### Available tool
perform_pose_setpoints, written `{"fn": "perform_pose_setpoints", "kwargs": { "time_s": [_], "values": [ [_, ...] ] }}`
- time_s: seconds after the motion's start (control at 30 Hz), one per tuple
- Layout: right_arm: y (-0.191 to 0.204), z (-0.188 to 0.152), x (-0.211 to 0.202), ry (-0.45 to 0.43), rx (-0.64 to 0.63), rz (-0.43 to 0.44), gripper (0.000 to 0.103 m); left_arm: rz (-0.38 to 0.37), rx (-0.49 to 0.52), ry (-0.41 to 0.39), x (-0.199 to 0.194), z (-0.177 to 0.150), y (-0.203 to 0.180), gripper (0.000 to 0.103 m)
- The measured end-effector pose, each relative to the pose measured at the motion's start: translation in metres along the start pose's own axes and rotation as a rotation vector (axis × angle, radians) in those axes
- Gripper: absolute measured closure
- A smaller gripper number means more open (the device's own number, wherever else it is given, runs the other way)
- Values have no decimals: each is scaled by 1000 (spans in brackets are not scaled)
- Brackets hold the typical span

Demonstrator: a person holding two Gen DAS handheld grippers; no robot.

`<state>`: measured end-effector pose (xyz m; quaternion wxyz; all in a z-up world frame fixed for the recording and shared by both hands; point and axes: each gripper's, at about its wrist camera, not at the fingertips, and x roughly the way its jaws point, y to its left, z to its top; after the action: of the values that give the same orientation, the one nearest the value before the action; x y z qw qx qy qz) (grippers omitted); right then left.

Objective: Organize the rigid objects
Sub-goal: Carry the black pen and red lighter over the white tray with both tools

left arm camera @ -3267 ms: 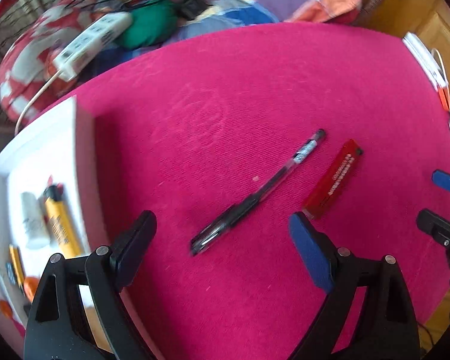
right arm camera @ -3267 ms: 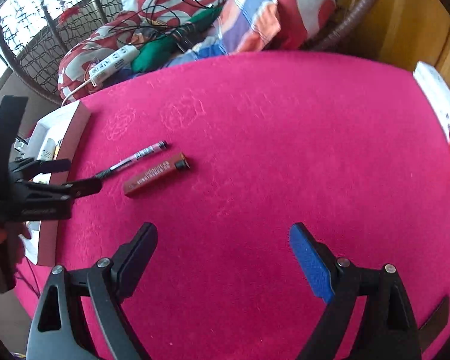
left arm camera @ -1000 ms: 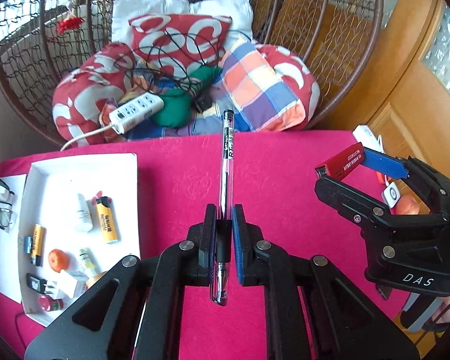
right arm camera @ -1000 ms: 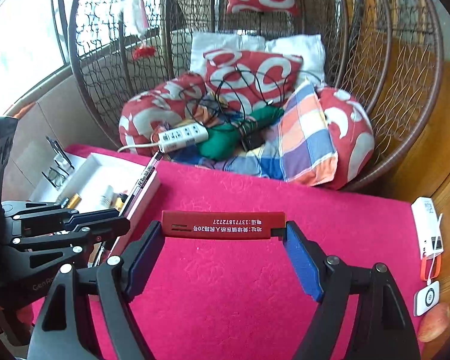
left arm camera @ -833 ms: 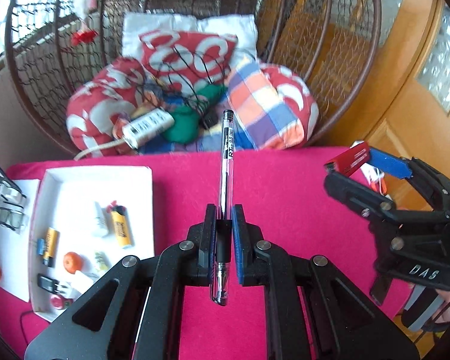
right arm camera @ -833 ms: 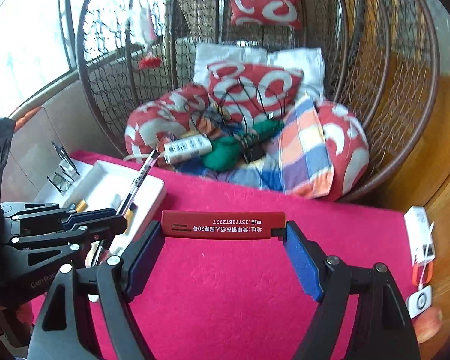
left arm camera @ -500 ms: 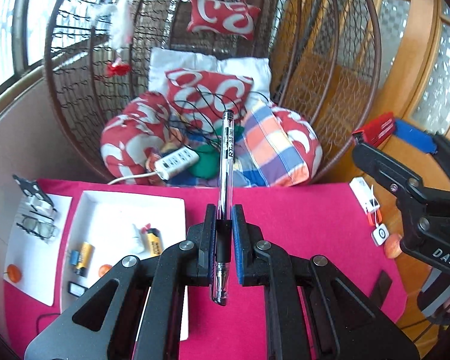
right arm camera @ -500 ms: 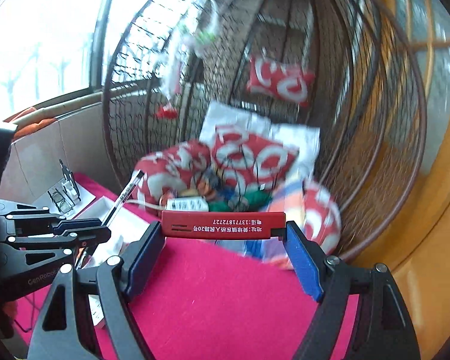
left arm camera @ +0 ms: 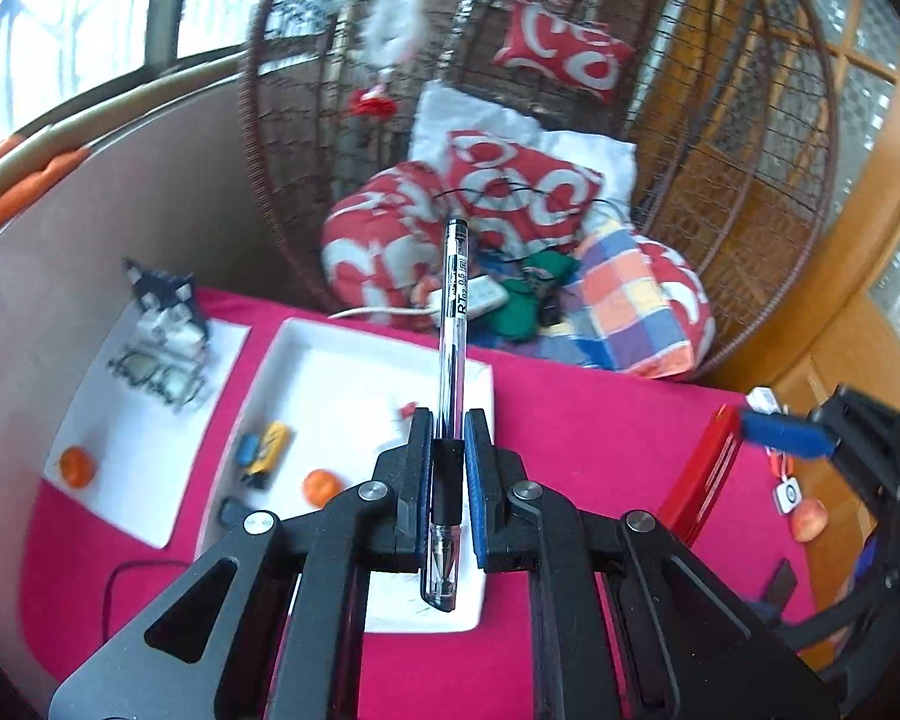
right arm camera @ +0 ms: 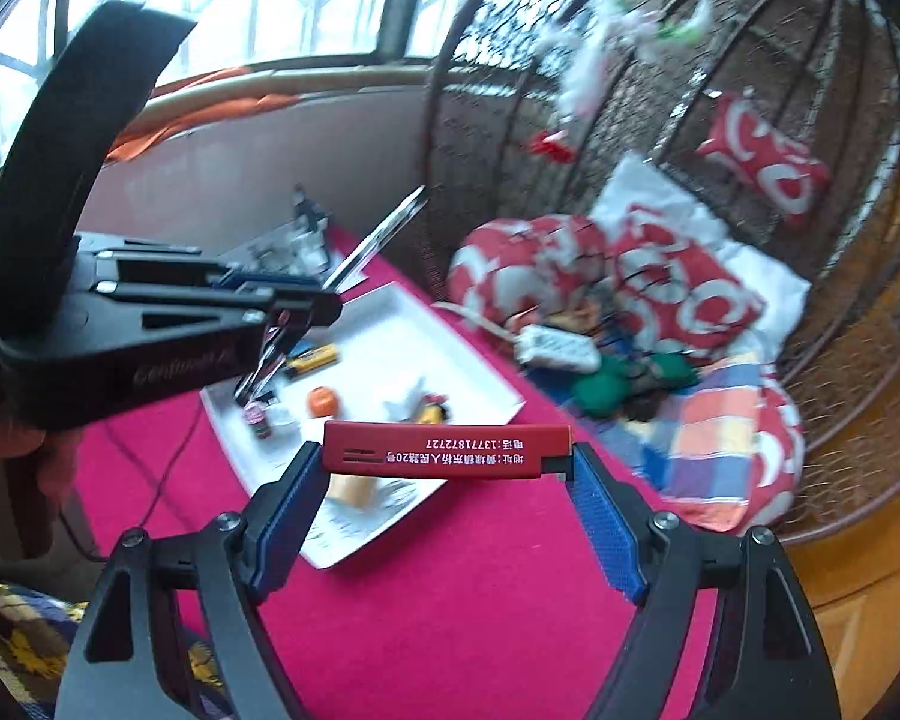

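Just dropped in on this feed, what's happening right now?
A person is tidying small items into a white tray on a pink-covered table. The left gripper is shut on a pen, held lengthwise between its fingers above the tray. The right gripper is shut on a red lighter, clamped end to end, near the tray's edge. The tray already holds a yellow lighter and other small things. Neither held item has been set down.
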<state>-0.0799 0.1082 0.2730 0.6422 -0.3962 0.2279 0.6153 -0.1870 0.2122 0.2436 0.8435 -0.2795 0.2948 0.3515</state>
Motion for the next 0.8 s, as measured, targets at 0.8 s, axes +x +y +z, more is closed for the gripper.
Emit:
{"fn": "perform_pose_setpoints", "kwargs": {
  "time_s": [0.8],
  "values": [
    [101,29,82,232,-11,356,23,92,-88,137,25,-22,130,93]
  ]
}}
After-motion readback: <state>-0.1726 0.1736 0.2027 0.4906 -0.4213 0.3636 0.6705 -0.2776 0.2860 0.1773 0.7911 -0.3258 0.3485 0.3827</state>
